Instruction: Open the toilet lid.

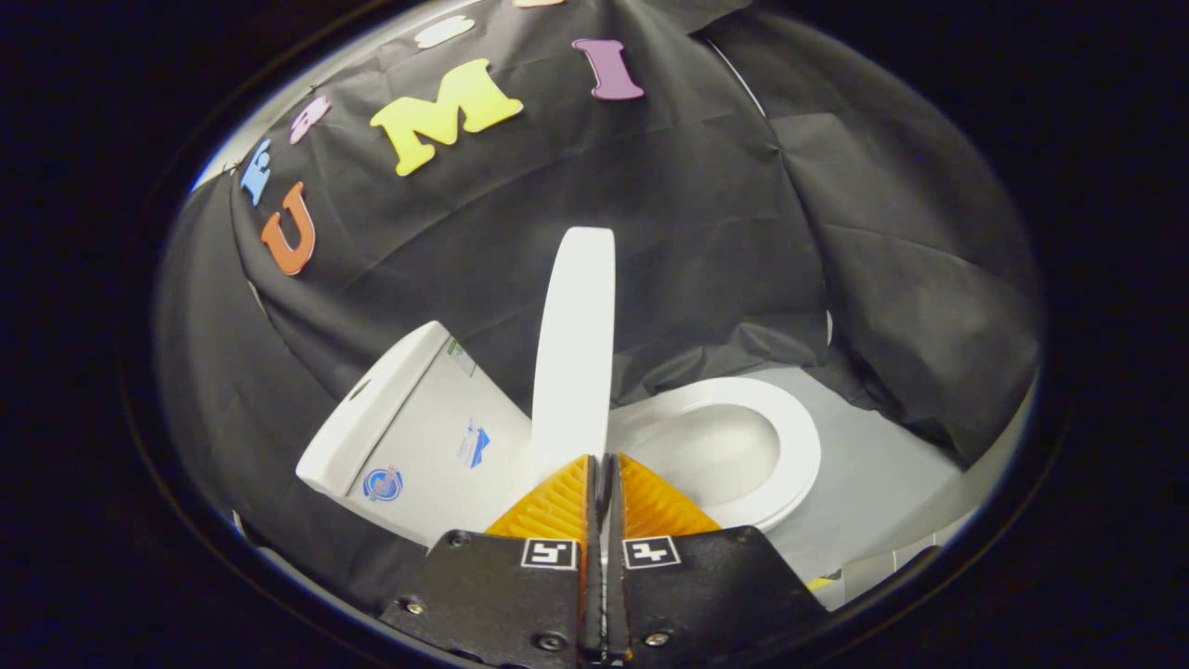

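The gripper [600,457] has its orange fingers [555,506] pressed together, pinching the near edge of the toilet lid [574,344], which stands raised on edge just ahead. The tank [409,427] sits to its left, the open seat [799,446] and bowl [715,451] to its right, on a grey floor [882,474].

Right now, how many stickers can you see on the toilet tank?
3: a round blue sticker low on the tank, a blue-and-white sticker nearer the raised lid, a small label near the top. Others may be hidden. The gripper fingers are shut.
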A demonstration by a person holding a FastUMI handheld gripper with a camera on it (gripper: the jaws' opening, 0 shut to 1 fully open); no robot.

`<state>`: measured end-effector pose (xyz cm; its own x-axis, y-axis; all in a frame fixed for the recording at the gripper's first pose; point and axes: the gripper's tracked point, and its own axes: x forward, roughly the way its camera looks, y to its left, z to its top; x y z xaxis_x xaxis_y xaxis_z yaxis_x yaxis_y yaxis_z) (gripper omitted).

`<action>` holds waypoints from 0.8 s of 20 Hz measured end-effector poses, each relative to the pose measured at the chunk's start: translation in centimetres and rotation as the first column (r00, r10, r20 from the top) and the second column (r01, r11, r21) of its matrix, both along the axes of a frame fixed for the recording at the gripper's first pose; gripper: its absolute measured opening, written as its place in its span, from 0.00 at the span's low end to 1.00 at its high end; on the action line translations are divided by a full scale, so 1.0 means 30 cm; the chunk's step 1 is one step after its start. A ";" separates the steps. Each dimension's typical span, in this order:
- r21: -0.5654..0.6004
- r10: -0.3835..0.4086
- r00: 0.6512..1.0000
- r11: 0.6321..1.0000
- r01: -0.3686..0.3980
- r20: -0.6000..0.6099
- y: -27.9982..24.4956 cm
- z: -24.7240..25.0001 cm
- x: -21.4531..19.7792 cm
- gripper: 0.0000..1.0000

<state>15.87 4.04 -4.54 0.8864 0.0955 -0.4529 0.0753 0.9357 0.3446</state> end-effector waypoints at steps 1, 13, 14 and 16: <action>-0.010 0.002 1.000 1.000 -0.002 0.003 0.016 0.009 0.001 0.05; -0.176 0.053 0.998 0.983 -0.047 0.028 0.222 0.068 0.004 0.08; -0.189 0.058 0.998 0.981 -0.052 0.029 0.235 0.071 0.004 0.08; -0.218 0.068 0.997 0.974 -0.060 0.027 0.256 0.078 0.003 0.08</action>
<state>15.95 11.73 -2.21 0.8968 0.0554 -0.4389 0.0045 0.9909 0.1343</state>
